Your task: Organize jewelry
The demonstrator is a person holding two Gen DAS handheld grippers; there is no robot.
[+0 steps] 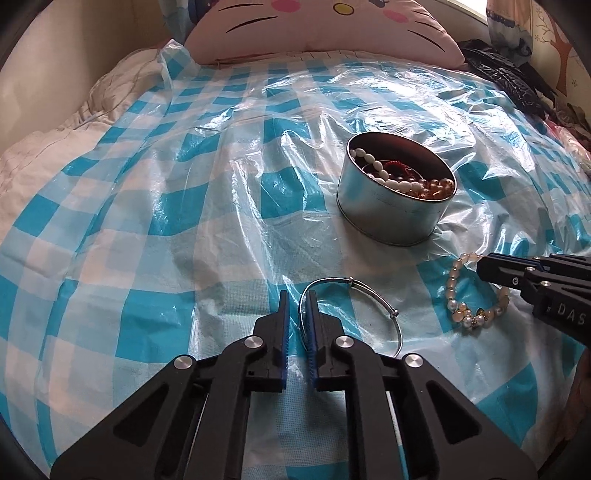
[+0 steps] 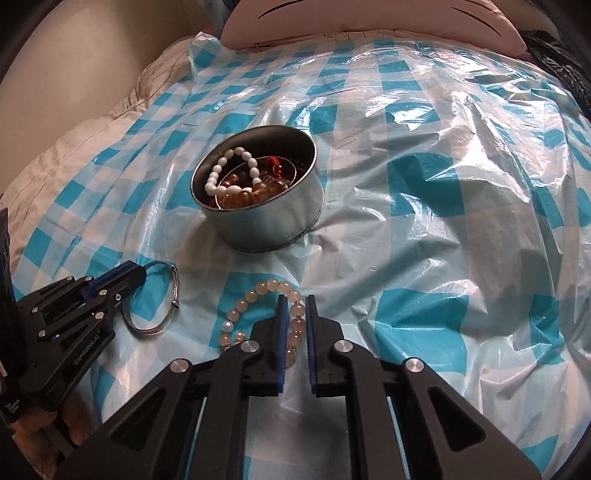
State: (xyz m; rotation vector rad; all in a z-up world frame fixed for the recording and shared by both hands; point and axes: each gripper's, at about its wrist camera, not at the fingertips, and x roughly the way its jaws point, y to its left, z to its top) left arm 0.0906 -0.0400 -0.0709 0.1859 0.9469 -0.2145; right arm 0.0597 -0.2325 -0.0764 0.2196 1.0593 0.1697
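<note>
Now your left gripper (image 1: 296, 295) sits low over the sheet (image 1: 147, 206) with its jaws parted by a narrow gap, and the rim of the bangle (image 1: 373, 295) runs up between the blue pads (image 1: 283, 325). The jaws straddle that rim, but you cannot tell whether they pinch it. The bangle is a thin silver hoop with a small clasp, lying flat near the sheet's near edge.

Your right gripper (image 2: 294, 300) is likewise parted a little, straddling one side of the bracelet (image 2: 255, 295). That bracelet is a loop of pale peach and pearl beads with small gold spacers, lying just right of the bangle, apart from it.

Behind both, toward the middle of the sheet, stands the tin (image 1: 384, 206), round, metal and open. It holds a string of white oval beads (image 2: 229, 173), amber beads (image 2: 251, 195) and something red (image 2: 277, 164).

Your left view alone shows the cat-face pillow (image 1: 314, 33) at the far edge whole, and the small pearl cluster on the bracelet (image 1: 469, 314). Your right view looks deeper into the tin (image 2: 258, 229), and shows the left gripper (image 2: 142, 273) from the side, its tip over the bangle (image 2: 175, 288). The sheet (image 2: 443, 221) is crinkled plastic in blue and white checks.
</note>
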